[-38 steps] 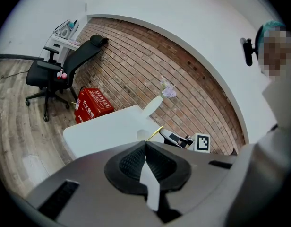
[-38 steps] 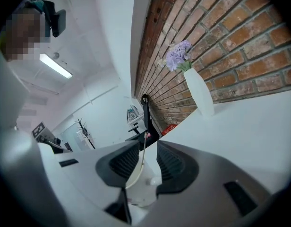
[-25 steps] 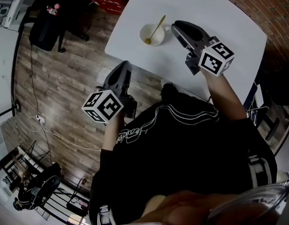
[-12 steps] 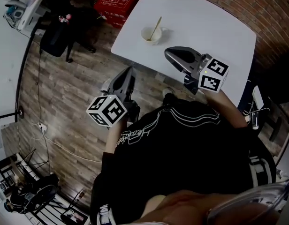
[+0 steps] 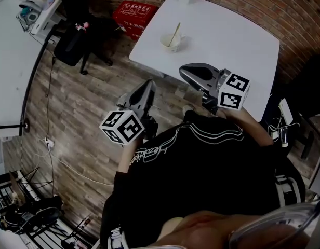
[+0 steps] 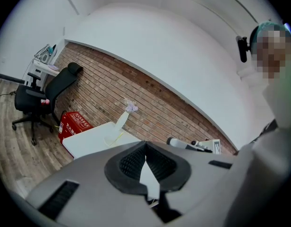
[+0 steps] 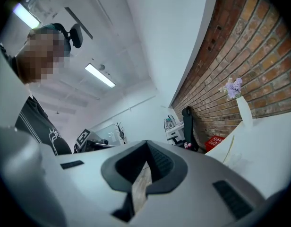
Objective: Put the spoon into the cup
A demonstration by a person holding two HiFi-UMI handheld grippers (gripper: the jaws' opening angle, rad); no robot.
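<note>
The white bench fills the far right. Both grippers hang close to the person's body and point far, the left gripper over the wooden floor and the right gripper by the bench's near edge, each with fingers closed on nothing. The small cup stands near the bench's left edge with the spoon already leaning inside. The spoon looks light, stiff and probably slippery, and is best pinched mid-handle.

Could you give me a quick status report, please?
Left claw shut, empty. Right claw shut, empty. Spoon stands in cup on table. Nothing in the way.
</note>
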